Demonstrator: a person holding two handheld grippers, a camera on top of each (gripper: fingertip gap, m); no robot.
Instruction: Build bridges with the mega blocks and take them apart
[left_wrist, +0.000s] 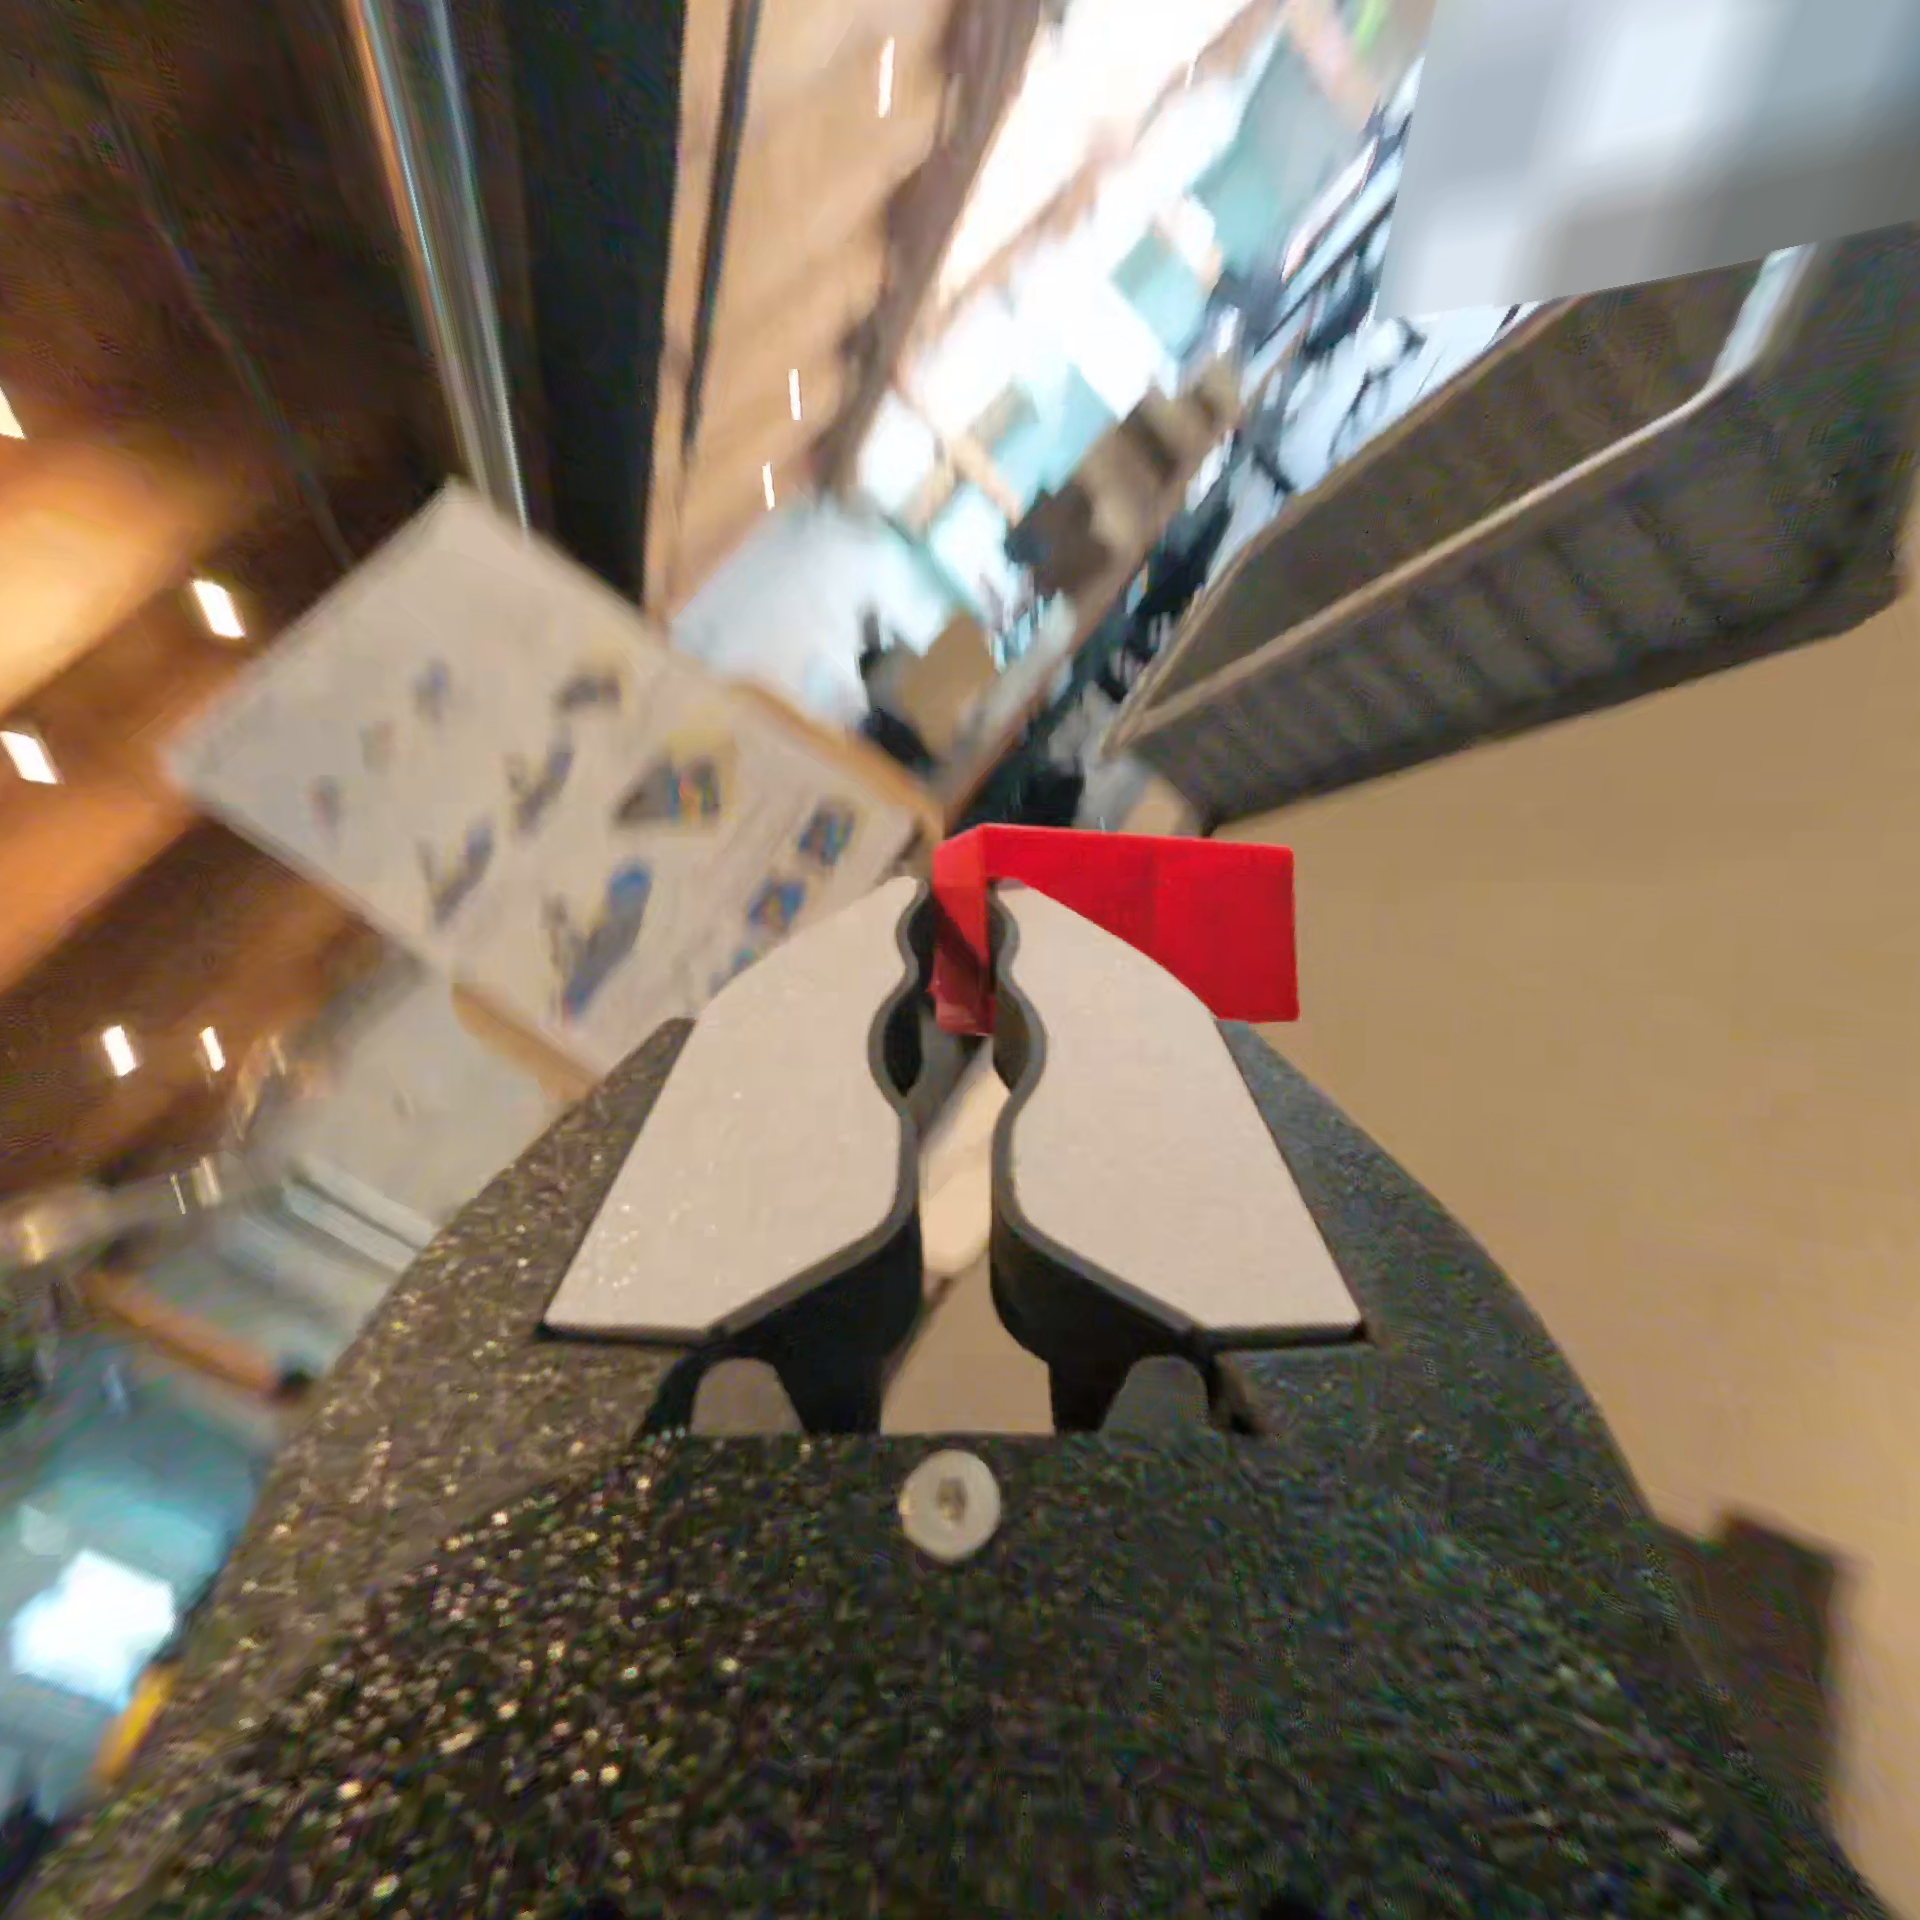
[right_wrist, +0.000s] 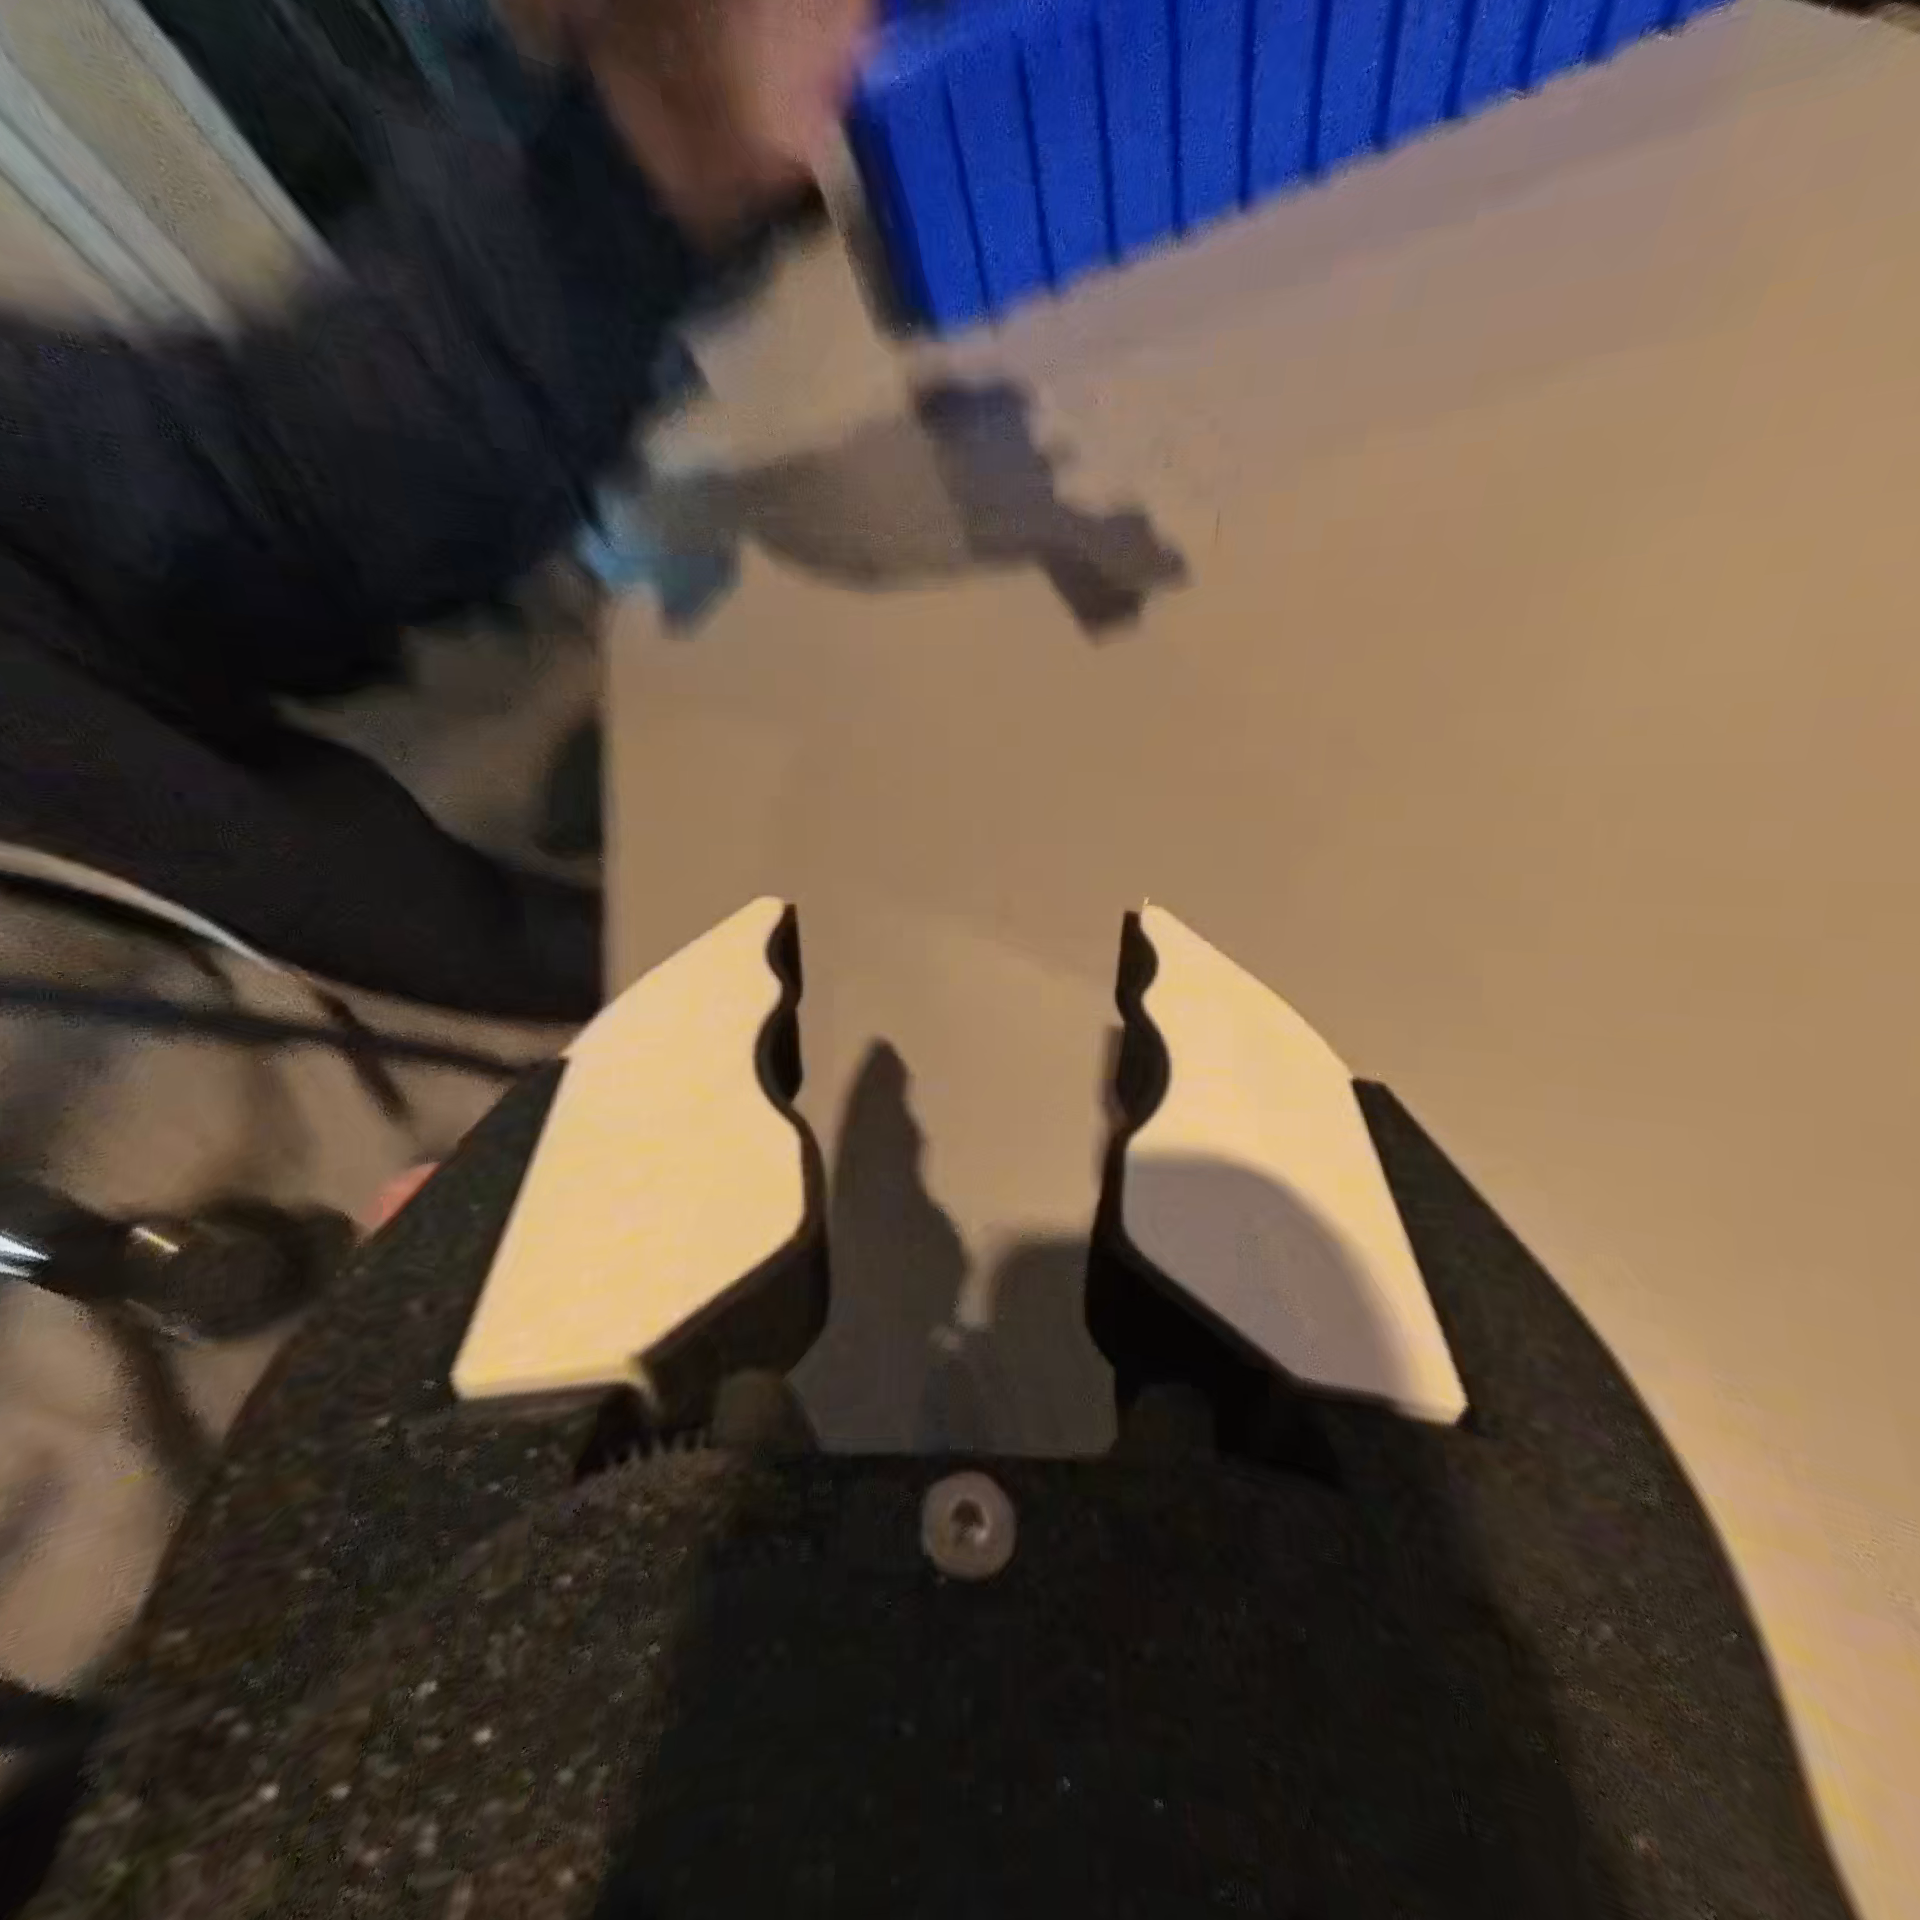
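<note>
In the left wrist view my left gripper (left_wrist: 956, 914) is shut on one wall of a red mega block (left_wrist: 1195, 914), which sticks out to the right of the fingertips and is held in the air, tilted, above the beige table (left_wrist: 1558, 1039). In the right wrist view my right gripper (right_wrist: 961, 925) is open and empty, low over the beige table (right_wrist: 1351, 675), with its shadow between the fingers. No other blocks show.
A grey ribbed bin (left_wrist: 1507, 582) stands at the table's far side in the left wrist view. A blue ribbed bin (right_wrist: 1195, 135) stands at the back in the right wrist view. A person's dark sleeve (right_wrist: 260, 468) reaches over the table's left edge. Both views are motion-blurred.
</note>
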